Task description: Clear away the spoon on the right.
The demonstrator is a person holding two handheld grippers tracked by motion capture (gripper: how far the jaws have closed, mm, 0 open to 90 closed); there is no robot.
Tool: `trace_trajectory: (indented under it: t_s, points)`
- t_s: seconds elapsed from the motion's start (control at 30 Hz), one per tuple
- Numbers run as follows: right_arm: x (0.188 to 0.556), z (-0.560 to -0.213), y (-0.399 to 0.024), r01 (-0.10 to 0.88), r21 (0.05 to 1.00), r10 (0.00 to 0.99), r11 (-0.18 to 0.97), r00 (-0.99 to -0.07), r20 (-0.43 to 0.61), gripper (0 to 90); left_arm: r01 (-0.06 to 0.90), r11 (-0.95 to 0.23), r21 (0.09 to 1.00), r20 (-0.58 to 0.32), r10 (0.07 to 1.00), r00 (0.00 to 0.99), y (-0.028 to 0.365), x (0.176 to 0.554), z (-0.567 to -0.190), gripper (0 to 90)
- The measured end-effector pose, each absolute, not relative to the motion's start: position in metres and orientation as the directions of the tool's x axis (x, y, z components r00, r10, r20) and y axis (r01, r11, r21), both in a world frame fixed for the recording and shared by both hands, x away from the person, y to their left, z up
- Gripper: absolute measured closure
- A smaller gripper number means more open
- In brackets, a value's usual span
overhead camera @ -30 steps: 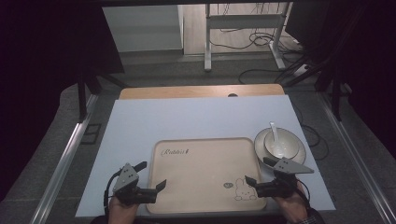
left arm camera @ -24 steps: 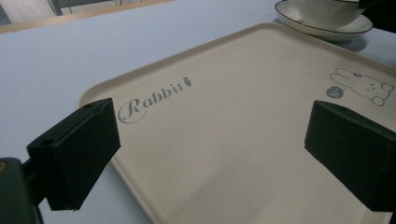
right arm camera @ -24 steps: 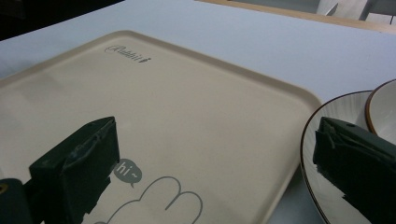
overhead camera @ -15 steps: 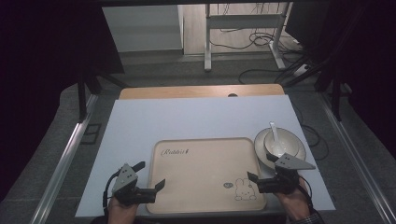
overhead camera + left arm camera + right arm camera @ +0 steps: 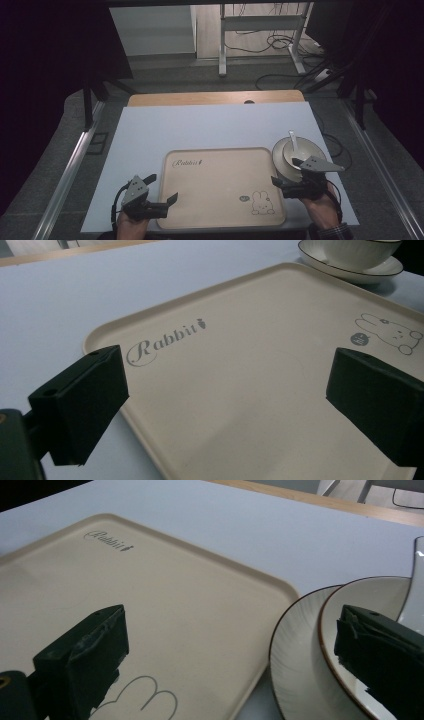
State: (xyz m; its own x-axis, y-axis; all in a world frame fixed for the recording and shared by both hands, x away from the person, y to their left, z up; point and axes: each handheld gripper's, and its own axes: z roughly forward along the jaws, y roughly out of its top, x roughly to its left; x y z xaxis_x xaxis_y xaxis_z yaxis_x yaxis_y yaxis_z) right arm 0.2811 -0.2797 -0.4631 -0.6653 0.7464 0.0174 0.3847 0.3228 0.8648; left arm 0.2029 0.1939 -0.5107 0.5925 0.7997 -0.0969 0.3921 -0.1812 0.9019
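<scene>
A beige tray [image 5: 215, 185] printed with "Rabbit" and a bunny lies near the front of the table. At its right edge, a white bowl [image 5: 299, 151] with a spoon [image 5: 292, 140] in it sits on a saucer [image 5: 278, 159]. My left gripper [image 5: 164, 188] is open at the tray's front left corner. In the left gripper view, my left gripper [image 5: 227, 405] spans the tray [image 5: 260, 375] with nothing between the jaws. My right gripper [image 5: 284, 171] is open at the tray's right edge. In the right gripper view, my right gripper [image 5: 230, 662] has one jaw over the tray [image 5: 175, 590] and the other over the bowl [image 5: 370, 595].
The pale sheet [image 5: 200, 130] covers the table, with a wooden strip [image 5: 215, 98] along its far edge. Metal rails [image 5: 70, 170] run down both sides. Cables and a desk frame lie on the floor beyond.
My right gripper has moved a little forward and to the right, toward the bowl and saucer. The left gripper has hardly moved.
</scene>
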Motion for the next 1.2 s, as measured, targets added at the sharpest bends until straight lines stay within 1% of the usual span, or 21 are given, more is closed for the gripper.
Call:
trace_trajectory:
  t_s: [0.17,0.47,0.6,0.77,0.93,0.97,1.0,1.07,1.1,1.13,1.2]
  points:
    - [0.288,-0.458,-0.287,0.393,0.868,0.765,0.303,-0.643,0.024,0.0,0.394,-0.162,0.904,-0.107,0.808,0.579,0.197,0.203,-0.51,2.9]
    - [0.299,-0.449,-0.294,0.421,0.869,0.804,0.261,-0.593,0.046,0.0,0.395,-0.172,0.902,-0.099,0.809,0.58,0.196,0.203,-0.511,2.8]
    - [0.308,-0.446,-0.296,0.421,0.86,0.824,0.288,-0.566,0.001,0.0,0.396,-0.168,0.903,-0.101,0.811,0.576,0.197,0.203,-0.511,2.8]
    - [0.318,-0.448,-0.303,0.451,0.844,0.849,0.29,-0.529,-0.009,6.8,0.394,-0.168,0.904,-0.099,0.812,0.574,0.197,0.203,-0.511,2.7]
    - [0.325,-0.448,-0.306,0.464,0.828,0.855,0.314,-0.517,-0.034,10.4,0.395,-0.171,0.903,-0.098,0.812,0.575,0.197,0.203,-0.511,2.7]
    - [0.327,-0.448,-0.307,0.465,0.826,0.857,0.319,-0.514,-0.041,11.8,0.395,-0.171,0.903,-0.098,0.813,0.575,0.197,0.203,-0.511,2.7]
    - [0.331,-0.447,-0.308,0.468,0.823,0.861,0.322,-0.507,-0.048,15.1,0.395,-0.17,0.903,-0.097,0.813,0.574,0.197,0.203,-0.511,2.6]
    - [0.333,-0.447,-0.308,0.472,0.82,0.862,0.324,-0.504,-0.05,16.2,0.395,-0.17,0.903,-0.097,0.814,0.573,0.198,0.203,-0.51,2.6]
    - [0.337,-0.446,-0.308,0.477,0.816,0.867,0.327,-0.495,-0.058,19.4,0.395,-0.169,0.903,-0.098,0.814,0.572,0.198,0.203,-0.51,2.6]
    - [0.337,-0.446,-0.308,0.477,0.816,0.867,0.327,-0.495,-0.058,19.4,0.395,-0.168,0.903,-0.099,0.814,0.573,0.198,0.203,-0.51,2.6]
    - [0.343,-0.446,-0.307,0.483,0.807,0.871,0.341,-0.485,-0.078,24.6,0.395,-0.169,0.903,-0.098,0.813,0.573,0.198,0.203,-0.511,2.6]
